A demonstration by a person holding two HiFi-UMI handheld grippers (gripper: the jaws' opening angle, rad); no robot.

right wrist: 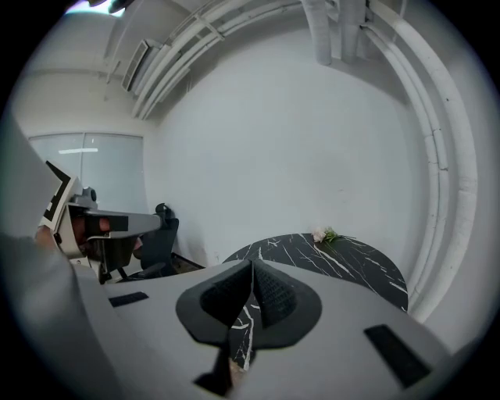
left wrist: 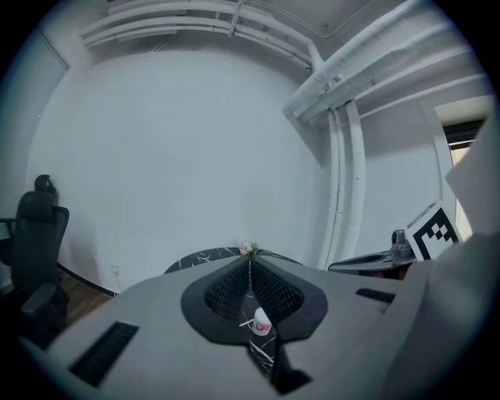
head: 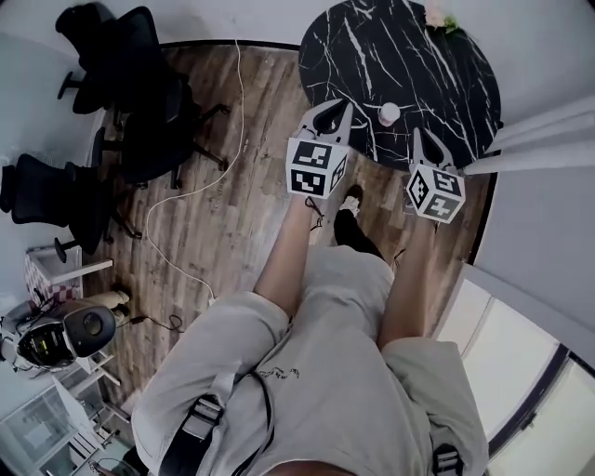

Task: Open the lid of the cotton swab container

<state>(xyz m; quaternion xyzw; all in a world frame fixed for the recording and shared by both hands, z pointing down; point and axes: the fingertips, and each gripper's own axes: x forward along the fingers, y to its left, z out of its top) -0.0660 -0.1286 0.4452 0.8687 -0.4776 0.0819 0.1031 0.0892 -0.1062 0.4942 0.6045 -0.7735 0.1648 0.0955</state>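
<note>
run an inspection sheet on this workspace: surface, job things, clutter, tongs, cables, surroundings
surface: round black marble-pattern table, mostly bare
job's things: cotton swab container stands upright near the table's near edge, with nothing touching it; lid state too small to tell
clutter: small flower sprig at the table's far edge
grippers: left tongs shut and empty; right tongs shut and empty; both apart from the container
cables: white cable trails over the wood floor left of the table
surroundings: black office chairs at the left, white wall, pipes overhead
</note>
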